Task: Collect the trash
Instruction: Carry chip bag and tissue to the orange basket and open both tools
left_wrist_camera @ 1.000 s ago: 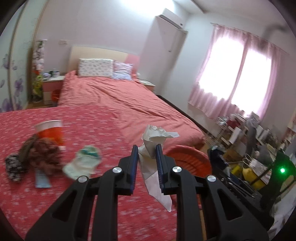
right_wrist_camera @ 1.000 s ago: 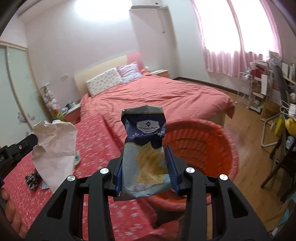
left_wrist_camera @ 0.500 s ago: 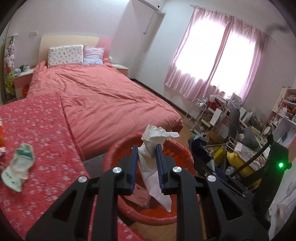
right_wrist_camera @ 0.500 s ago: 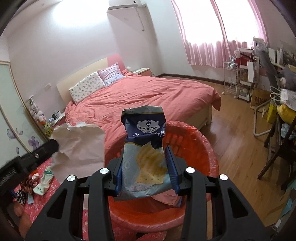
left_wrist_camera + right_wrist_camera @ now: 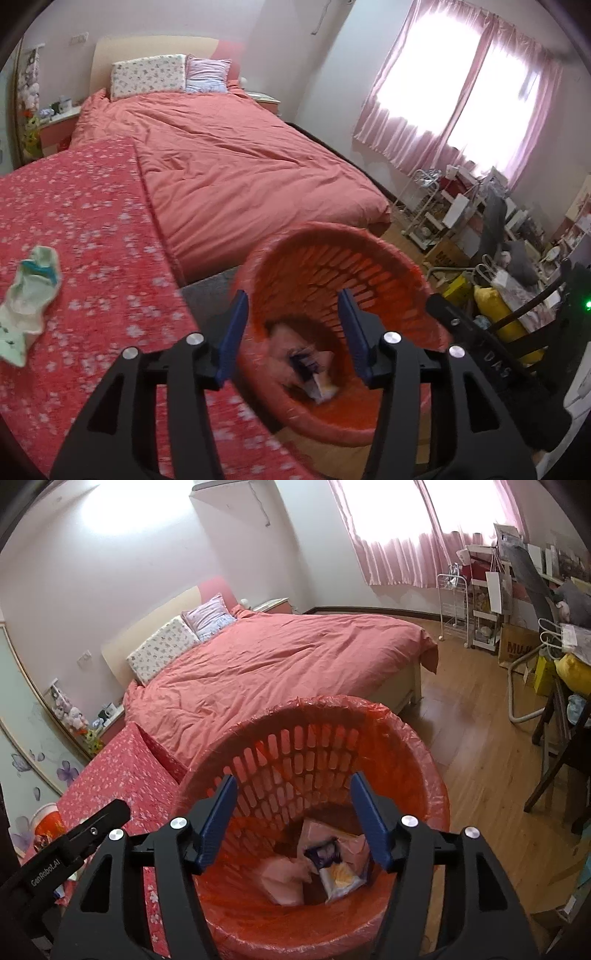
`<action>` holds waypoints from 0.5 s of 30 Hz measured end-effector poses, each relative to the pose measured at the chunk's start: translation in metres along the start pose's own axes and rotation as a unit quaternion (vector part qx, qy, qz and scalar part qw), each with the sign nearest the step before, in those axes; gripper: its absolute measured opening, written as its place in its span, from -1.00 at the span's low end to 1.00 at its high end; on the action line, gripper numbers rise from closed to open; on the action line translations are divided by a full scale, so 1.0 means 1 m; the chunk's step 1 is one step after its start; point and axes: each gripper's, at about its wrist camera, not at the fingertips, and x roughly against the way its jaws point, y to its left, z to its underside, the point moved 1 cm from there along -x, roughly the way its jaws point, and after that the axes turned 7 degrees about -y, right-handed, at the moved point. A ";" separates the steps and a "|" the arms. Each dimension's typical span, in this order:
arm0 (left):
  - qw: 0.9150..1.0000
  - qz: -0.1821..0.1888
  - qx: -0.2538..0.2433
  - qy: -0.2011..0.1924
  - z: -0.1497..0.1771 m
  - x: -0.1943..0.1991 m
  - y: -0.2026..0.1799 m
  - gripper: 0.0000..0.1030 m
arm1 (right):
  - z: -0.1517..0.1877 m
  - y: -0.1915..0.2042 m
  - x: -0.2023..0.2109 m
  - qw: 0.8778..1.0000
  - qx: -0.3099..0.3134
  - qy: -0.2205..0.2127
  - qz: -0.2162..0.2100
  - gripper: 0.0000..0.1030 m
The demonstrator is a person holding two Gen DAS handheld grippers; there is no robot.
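An orange slatted trash basket (image 5: 417,760) with a red liner stands on the floor beside the table; it also shows in the left wrist view (image 5: 402,262). Inside lie the blue snack bag (image 5: 332,864) and crumpled paper (image 5: 284,878); both also show blurred in the left wrist view, the bag (image 5: 314,373) and the paper (image 5: 284,336). My left gripper (image 5: 293,332) is open and empty above the basket. My right gripper (image 5: 295,821) is open and empty above the basket.
A table with a red flowered cloth (image 5: 85,229) holds a pale green and white wrapper (image 5: 29,295) and a red-and-white cup (image 5: 48,821). A bed (image 5: 236,155) lies behind. Cluttered shelves (image 5: 491,602) and chairs (image 5: 561,760) stand on the right, on the wooden floor.
Both grippers have opened. The paper dropped from the left one and the snack bag from the right one into the basket. Both views now look down into it.
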 end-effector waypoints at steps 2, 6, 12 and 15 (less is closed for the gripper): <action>1.000 -0.011 -0.003 -0.002 0.003 0.008 0.007 0.03 | 0.000 0.004 0.003 1.000 0.012 -0.002 0.006 0.28; 0.999 -0.044 -0.020 -0.011 0.009 0.028 0.021 0.14 | -0.002 0.008 0.008 1.000 0.024 -0.006 0.009 0.29; 0.994 -0.099 -0.039 -0.022 0.019 0.068 0.054 0.23 | 0.000 0.029 0.016 0.999 0.051 -0.010 0.005 0.29; 0.993 -0.115 -0.032 -0.025 0.022 0.085 0.070 0.25 | 0.004 0.044 0.021 0.998 0.067 -0.009 -0.002 0.29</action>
